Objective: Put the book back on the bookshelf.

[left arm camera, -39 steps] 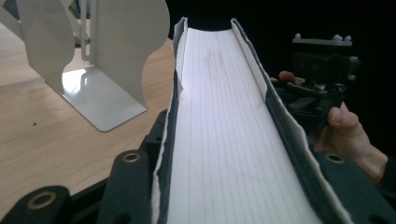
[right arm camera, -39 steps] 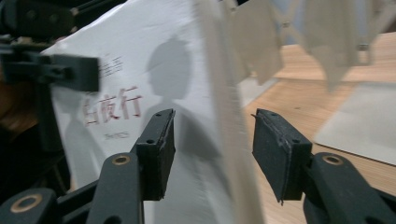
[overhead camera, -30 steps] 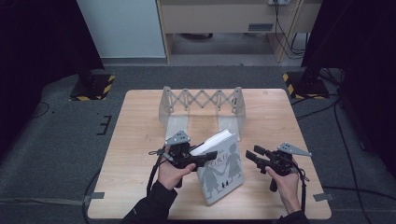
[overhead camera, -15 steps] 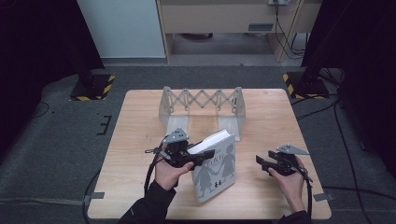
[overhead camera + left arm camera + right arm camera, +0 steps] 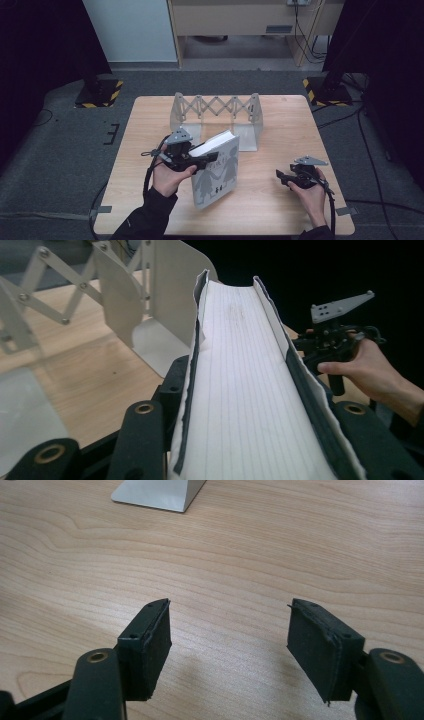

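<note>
The table point(image 5: 280, 215) is pale wood with clear grain and a smooth, faintly shiny finish. The book point(image 5: 217, 170) has a matt grey cover and white paper pages. The expanding rack point(image 5: 215, 112) at upper centre looks like matt light-grey metal. Both gripper pads point(image 5: 152, 645) are matt black, slightly rough rubbery material.

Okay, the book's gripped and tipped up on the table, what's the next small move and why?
Probably carry the book toward the expanding metal book rack behind it. The left hand-held gripper is shut on the book's page edge, with the lower corner near the wooden table. The rack's slots look vacant, and the right hand-held gripper is open over bare wood, free to steady it.
</note>
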`<state>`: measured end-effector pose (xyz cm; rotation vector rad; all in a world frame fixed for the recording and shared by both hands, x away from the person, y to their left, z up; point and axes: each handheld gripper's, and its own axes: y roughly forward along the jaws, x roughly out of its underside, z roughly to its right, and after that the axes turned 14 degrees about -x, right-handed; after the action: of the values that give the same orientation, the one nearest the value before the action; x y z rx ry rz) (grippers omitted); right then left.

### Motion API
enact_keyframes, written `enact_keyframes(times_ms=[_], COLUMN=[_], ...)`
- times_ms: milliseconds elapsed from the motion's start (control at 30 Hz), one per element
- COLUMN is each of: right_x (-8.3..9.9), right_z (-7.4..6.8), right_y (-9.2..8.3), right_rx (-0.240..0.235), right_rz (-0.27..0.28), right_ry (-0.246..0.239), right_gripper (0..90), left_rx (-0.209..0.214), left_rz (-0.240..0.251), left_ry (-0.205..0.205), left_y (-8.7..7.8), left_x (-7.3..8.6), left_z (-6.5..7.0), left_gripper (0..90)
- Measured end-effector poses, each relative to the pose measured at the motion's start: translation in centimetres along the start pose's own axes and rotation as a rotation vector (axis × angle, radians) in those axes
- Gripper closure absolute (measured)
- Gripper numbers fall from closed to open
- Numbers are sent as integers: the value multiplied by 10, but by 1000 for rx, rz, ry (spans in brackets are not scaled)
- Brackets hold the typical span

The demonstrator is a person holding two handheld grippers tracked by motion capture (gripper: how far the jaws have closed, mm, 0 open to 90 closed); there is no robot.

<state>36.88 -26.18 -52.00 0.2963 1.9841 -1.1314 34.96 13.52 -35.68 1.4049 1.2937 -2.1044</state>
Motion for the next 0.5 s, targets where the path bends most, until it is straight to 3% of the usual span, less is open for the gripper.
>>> enact_keyframes(times_ms=[233,500], right_x=[1,5], right_z=[0,1], right_y=[2,9], right_rx=[11,35], right_rz=[-27,-87], right_ry=[-10,-17], right_gripper=[329,271], left_rx=[-79,-201], left_rz=[28,55], left_ry=[-40,-59], left_y=[-13,-30], left_x=[-4,-11], left_z=[-23,-49], left_gripper=[521,520])
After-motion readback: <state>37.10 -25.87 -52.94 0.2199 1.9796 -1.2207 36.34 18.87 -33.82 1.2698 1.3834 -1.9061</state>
